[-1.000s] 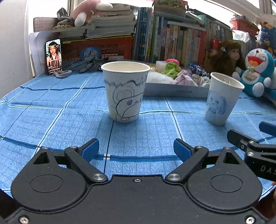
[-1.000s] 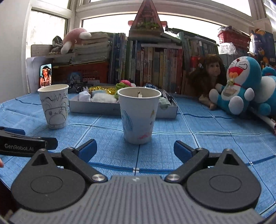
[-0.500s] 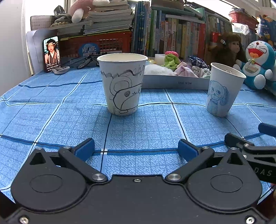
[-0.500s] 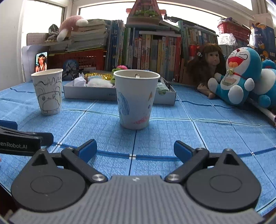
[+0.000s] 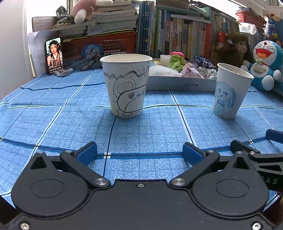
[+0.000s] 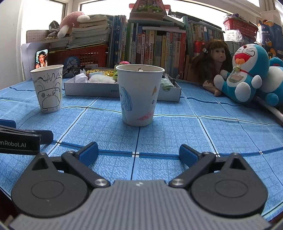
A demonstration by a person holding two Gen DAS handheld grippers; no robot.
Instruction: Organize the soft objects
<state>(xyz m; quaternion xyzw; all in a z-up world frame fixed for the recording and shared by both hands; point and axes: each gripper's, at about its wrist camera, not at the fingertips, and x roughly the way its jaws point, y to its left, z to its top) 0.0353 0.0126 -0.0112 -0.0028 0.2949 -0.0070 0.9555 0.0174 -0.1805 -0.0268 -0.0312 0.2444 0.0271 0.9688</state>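
Both sets of fingers wide, holding nothing: left gripper (image 5: 139, 152) facing bear-drawing cup (image 5: 126, 85); right gripper (image 6: 138, 152) facing dog-drawing cup (image 6: 139, 94); probably receptacles for soft scraps in tray (image 6: 92, 89).

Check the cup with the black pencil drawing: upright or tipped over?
Upright. The cup stands on its base on the blue tablecloth, open rim up; whether anything is inside cannot be told.

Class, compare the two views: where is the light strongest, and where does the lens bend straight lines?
Left wrist view: backlit window washes out, tablecloth lines curve toward the edges. Right wrist view: windows blown white, books lean outward, cups stay sharp.
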